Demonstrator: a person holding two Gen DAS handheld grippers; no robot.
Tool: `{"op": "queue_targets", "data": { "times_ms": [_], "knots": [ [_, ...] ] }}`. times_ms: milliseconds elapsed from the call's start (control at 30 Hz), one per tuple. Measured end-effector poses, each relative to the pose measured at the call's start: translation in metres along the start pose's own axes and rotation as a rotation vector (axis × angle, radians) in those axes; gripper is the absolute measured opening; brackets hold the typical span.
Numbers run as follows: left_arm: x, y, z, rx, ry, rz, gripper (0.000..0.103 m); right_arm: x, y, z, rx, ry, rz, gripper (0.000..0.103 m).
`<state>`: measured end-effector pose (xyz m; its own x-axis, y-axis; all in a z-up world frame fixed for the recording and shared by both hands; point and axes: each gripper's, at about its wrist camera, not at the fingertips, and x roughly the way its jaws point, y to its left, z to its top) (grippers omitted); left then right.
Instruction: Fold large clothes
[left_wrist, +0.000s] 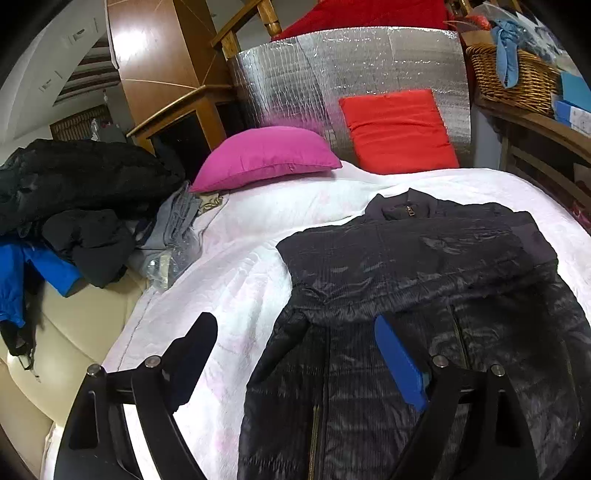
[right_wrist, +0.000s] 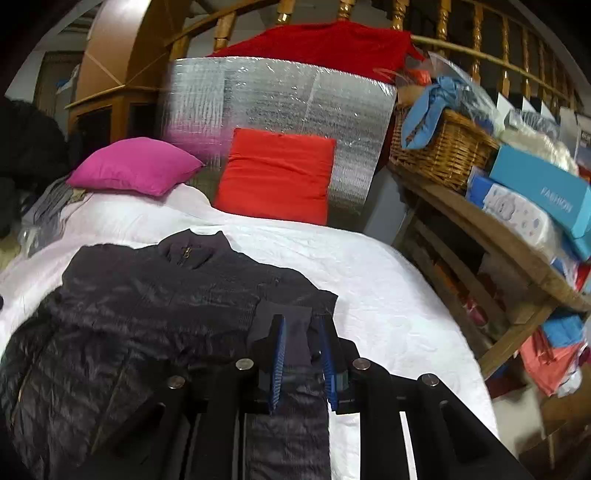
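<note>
1. Left wrist view: the left hand-held gripper (left_wrist: 299, 354) stands wide, nothing between its pads. One finger (left_wrist: 192, 354) hangs over the white bed cover (left_wrist: 251, 266); the blue-padded finger (left_wrist: 399, 365) is over the dark quilted jacket (left_wrist: 424, 295).
2. The jacket lies flat on the bed cover, front up and zipped, collar (left_wrist: 402, 210) at 12 o'clock from the gripper. One sleeve (left_wrist: 443, 243) is folded across the chest.
3. At 10 o'clock, a heap of dark and blue clothes (left_wrist: 74, 221) at the bed's edge. A magenta pillow (left_wrist: 266, 155) at 12 o'clock, a red cushion (left_wrist: 399, 129) at 1 o'clock, against a silver foil panel (left_wrist: 295, 81).
4. Right wrist view: the right hand-held gripper (right_wrist: 303, 354) is nearly closed, pinching the jacket's sleeve cuff (right_wrist: 295, 332) between its blue pads (right_wrist: 279, 350).
5. The jacket's body (right_wrist: 129, 314) spreads toward 9 to 10 o'clock of this gripper; bare bed cover lies at 3 o'clock.
6. Far right: a wicker basket (right_wrist: 443, 155) and boxes (right_wrist: 539, 188) on a wooden shelf (right_wrist: 498, 229).
</note>
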<state>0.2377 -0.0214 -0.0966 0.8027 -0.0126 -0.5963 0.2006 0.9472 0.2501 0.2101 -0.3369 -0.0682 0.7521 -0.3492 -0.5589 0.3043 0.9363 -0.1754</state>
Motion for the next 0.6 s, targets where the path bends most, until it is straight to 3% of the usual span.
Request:
{"op": "queue_targets", "data": {
  "times_ms": [600],
  "knots": [
    [-0.061,0.015,-0.035,-0.036,-0.033,-0.001,0.088,-0.062,0.011,-0.044,0.028,0.0,0.026,0.022]
  ]
}}
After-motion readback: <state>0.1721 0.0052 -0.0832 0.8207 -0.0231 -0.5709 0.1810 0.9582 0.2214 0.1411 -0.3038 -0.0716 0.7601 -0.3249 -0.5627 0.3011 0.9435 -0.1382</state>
